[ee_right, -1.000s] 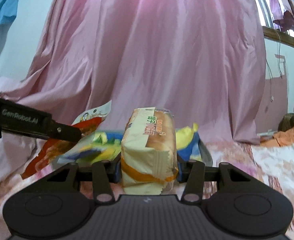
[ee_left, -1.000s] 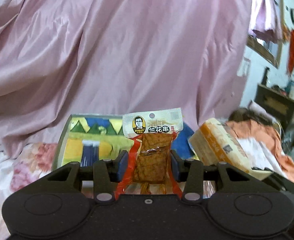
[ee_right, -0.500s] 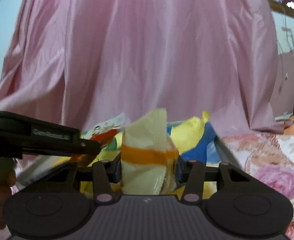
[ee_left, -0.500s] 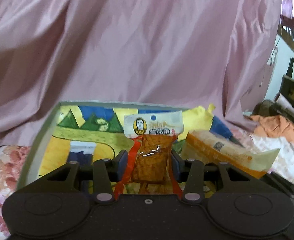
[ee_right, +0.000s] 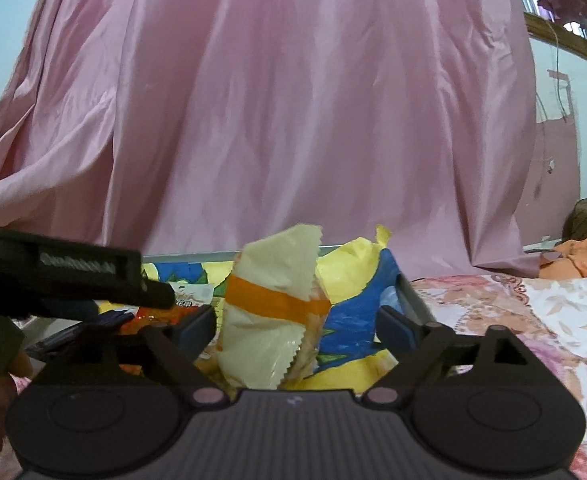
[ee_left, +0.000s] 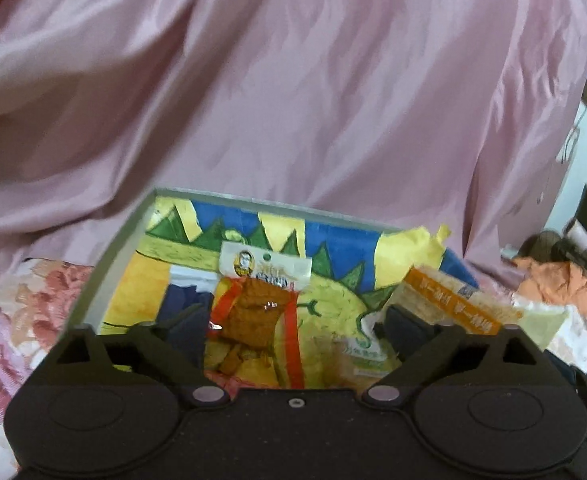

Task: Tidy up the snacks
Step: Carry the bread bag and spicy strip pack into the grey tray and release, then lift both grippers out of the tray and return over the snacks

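Both grippers, the left gripper (ee_left: pixel 293 330) and the right gripper (ee_right: pixel 295 326), have their fingers spread wide and hold nothing. Behind them hangs a big pink curtain (ee_left: pixel 293 80), and on the flowery bed cover (ee_right: pixel 513 320) sits a gray tray (ee_left: pixel 105 264) with a bright yellow, blue and green picture inside. In the tray, the pale bread pack (ee_right: pixel 273 320) with an orange band stands between the right fingers without touching them, and the small brown tofu snack pack (ee_left: pixel 259 304) sits beside it, close to the left finger (ee_left: pixel 185 330).
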Tool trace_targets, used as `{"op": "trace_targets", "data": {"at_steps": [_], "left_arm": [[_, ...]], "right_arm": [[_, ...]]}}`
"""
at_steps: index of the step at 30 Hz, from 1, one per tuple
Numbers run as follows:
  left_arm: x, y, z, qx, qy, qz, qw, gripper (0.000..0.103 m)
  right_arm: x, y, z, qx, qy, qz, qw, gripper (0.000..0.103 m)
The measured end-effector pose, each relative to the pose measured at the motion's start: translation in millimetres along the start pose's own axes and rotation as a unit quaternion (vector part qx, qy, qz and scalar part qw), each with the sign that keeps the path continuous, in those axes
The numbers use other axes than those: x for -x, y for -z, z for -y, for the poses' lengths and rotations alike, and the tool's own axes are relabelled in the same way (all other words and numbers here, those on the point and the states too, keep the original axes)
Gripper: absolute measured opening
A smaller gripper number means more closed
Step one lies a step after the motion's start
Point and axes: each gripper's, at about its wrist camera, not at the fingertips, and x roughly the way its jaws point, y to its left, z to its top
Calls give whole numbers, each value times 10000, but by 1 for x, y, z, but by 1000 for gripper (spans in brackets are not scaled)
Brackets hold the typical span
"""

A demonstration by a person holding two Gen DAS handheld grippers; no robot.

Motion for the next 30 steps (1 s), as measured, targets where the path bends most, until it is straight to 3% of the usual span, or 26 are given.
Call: {"op": "trace_targets", "data": {"at_steps": [6, 16, 30], "left_arm": [[44, -1, -1, 151, -6, 357, 9992, 102], [117, 8, 2, 115, -59, 742, 9972, 102], [204, 59, -8, -56, -126, 1123, 9936, 102]], "right_arm": [[36, -12, -1, 38, 88, 288, 9995, 102], [105, -23, -11, 101, 239, 719, 9971, 103], [184, 2, -31, 325, 312, 839, 9954, 103]]}}
